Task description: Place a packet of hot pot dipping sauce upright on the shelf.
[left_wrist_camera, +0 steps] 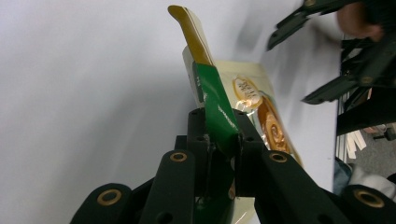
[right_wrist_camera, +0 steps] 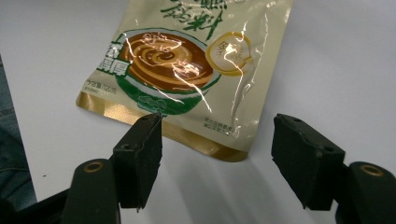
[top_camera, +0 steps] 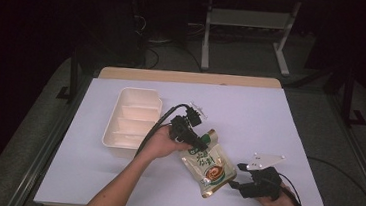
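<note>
A cream food pouch (top_camera: 209, 166) with a green top edge and a brown bowl picture lies near the front middle of the white table (top_camera: 270, 120). My left gripper (top_camera: 200, 144) is shut on the pouch's green top edge (left_wrist_camera: 215, 105), and that end tilts up off the table. My right gripper (top_camera: 234, 184) stands open just short of the pouch's gold bottom edge (right_wrist_camera: 187, 135). Its jaws are wide apart with nothing between them. In the left gripper view the right gripper (left_wrist_camera: 322, 60) shows beyond the pouch.
A white compartment tray (top_camera: 131, 121) sits left of centre on the table. The table's front edge runs just below both hands. Dark floor, table legs and cables lie beyond the far edge.
</note>
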A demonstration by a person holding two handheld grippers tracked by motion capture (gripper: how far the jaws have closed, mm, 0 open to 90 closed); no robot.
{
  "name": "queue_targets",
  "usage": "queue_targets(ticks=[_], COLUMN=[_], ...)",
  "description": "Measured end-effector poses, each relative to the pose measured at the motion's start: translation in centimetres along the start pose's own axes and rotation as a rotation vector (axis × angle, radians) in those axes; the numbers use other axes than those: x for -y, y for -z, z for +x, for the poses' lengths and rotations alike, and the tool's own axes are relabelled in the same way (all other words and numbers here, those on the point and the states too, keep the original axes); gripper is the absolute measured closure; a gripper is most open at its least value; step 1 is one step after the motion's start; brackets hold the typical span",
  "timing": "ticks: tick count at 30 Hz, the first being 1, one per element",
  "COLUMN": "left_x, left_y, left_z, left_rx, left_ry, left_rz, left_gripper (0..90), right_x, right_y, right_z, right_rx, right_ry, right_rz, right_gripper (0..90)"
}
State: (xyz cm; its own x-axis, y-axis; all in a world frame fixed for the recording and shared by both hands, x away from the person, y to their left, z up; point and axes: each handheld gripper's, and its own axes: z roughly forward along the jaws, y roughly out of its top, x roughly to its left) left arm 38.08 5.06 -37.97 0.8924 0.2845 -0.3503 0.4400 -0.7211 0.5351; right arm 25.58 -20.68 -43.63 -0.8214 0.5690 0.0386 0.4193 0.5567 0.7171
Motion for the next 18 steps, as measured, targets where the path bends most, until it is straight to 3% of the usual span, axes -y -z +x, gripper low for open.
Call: queue_targets(ticks=[5, 10, 18], left_x=[-0.9, -1.7, -3.3], left_y=[0.8, 1.6, 2.9], left_z=[-1.5, -2.9, -5.7], left_rx=[-0.001, 0.008, 0.022], left_ry=[-0.052, -0.1, -0.204], left_rz=[-0.009, -0.007, 0.003], left_gripper=[80.5, 80.6, 80.6], right_x=[0.0, -0.1, -2.4], right_y=[0.4, 1.4, 2.8], right_z=[-0.2, -1.0, -2.7], right_rx=[-0.007, -0.036, -0.102], right_ry=[-0.012, -0.044, -0.055], right_rz=[-0.027, -0.087, -0.184], right_gripper=[32.6, 30.3, 26.9])
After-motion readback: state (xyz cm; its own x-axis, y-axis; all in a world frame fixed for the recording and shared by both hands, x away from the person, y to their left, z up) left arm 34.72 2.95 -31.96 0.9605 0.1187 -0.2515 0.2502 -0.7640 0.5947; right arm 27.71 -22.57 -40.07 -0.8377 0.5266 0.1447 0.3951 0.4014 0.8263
